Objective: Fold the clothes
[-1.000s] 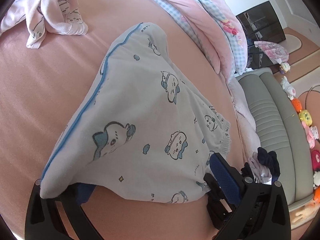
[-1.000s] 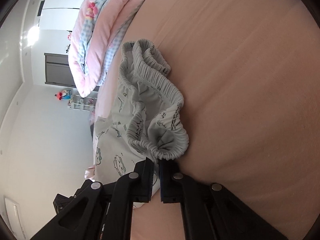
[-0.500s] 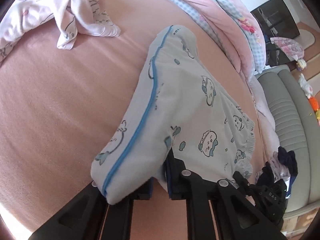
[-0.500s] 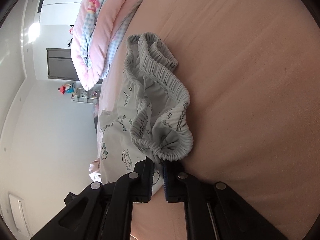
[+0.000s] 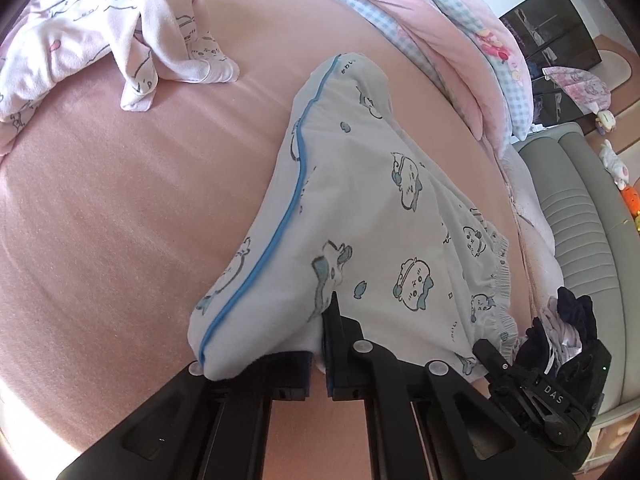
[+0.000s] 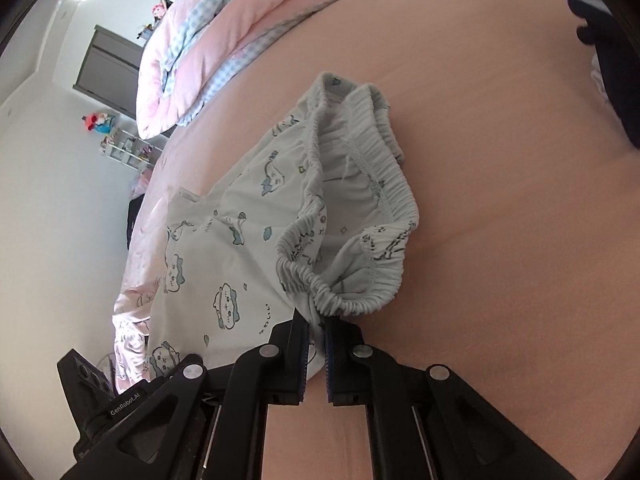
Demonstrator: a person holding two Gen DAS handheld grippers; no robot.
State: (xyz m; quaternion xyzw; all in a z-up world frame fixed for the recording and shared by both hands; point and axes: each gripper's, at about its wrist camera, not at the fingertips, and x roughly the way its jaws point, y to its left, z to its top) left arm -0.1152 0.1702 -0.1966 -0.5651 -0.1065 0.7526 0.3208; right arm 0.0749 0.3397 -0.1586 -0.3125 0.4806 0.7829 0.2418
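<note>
midway, i'd judge: pale blue cartoon-print pyjama shorts (image 5: 400, 216) held taut just above the pink bedsheet (image 5: 120, 220), left gripper (image 5: 316, 344) clamping the hem, right gripper (image 6: 316, 328) pinching the elastic waistband; unfolded pink printed pyjamas (image 5: 100, 32) lie well apart.

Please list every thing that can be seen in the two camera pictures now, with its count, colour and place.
printed shorts: one, pale blue with cartoon print and blue piping, held over the bed
bed sheet: one, pink, under everything
pyjama garment: one, pink-white, crumpled at the far left of the bed
quilt: one, pink with blue check, at the bed's far side
sofa: one, grey-green, beside the bed
plush toys: several, mixed colours, beyond the sofa
left gripper: black, fingers shut on the shorts' hem
right gripper: black, fingers shut on the elastic waistband
</note>
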